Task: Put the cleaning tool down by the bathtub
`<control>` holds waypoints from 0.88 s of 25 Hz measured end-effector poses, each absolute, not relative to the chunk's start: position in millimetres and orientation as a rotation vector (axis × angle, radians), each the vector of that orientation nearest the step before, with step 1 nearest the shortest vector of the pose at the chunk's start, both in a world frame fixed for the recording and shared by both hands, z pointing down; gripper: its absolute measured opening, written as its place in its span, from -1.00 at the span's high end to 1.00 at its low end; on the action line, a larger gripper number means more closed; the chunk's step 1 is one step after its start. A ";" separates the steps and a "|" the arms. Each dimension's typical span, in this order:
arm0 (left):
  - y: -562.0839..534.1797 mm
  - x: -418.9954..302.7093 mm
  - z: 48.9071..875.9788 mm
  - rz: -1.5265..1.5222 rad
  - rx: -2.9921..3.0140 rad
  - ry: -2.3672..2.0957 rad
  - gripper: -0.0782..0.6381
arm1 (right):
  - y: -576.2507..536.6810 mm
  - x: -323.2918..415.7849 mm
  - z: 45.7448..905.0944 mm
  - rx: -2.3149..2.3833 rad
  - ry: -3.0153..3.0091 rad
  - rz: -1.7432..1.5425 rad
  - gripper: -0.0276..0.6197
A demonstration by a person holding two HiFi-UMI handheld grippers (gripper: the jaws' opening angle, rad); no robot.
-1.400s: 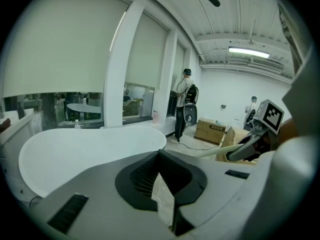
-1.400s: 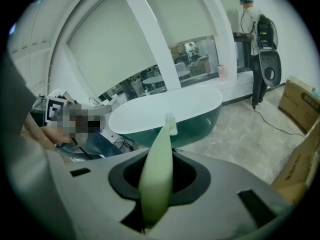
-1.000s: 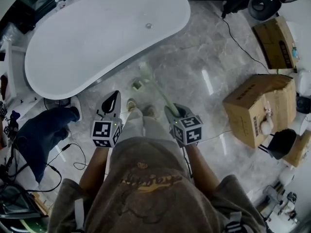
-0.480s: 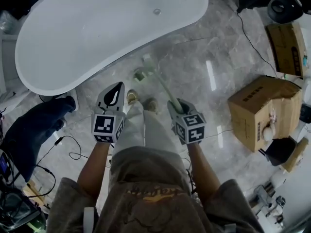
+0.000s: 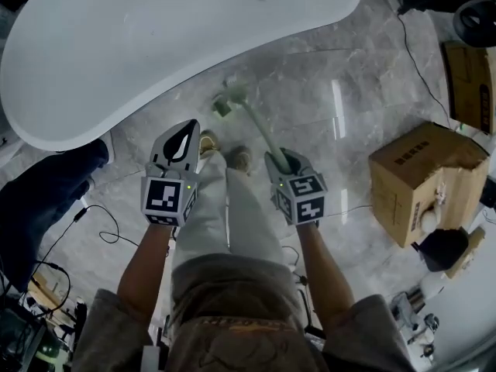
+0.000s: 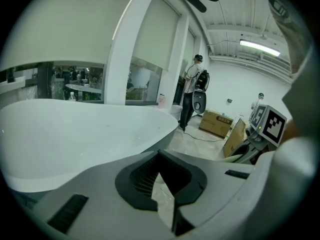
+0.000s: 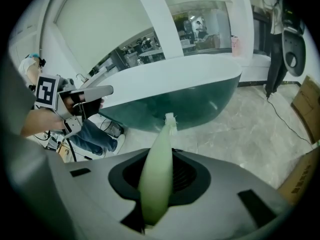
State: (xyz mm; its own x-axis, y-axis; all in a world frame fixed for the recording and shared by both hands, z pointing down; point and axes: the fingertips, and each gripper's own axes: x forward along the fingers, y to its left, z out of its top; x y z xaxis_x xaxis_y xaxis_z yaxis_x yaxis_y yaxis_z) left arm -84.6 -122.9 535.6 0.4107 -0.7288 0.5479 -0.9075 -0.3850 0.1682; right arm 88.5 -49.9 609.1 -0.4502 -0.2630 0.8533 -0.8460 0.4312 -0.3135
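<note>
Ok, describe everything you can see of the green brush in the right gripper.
The brush looks like pale green plastic: a long, slim handle that thickens toward the held end, and a small head with whitish bristles. The right gripper has its fingers clamped on the thick end. The handle slants down toward the marble floor, with the head close beside the bathtub. Whether the head touches the floor can't be told.

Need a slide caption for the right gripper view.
Right gripper shut on the pale green cleaning tool, white bathtub just ahead.
</note>
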 end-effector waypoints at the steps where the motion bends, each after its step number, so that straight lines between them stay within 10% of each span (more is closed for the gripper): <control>1: -123.8 -85.2 543.7 0.540 2.226 -1.394 0.78 | -50.8 87.0 618.4 0.928 -1.936 0.992 0.66; 22: -128.8 -95.8 626.7 0.544 2.182 -1.390 0.78 | -53.7 54.4 759.6 0.739 -1.829 0.972 0.66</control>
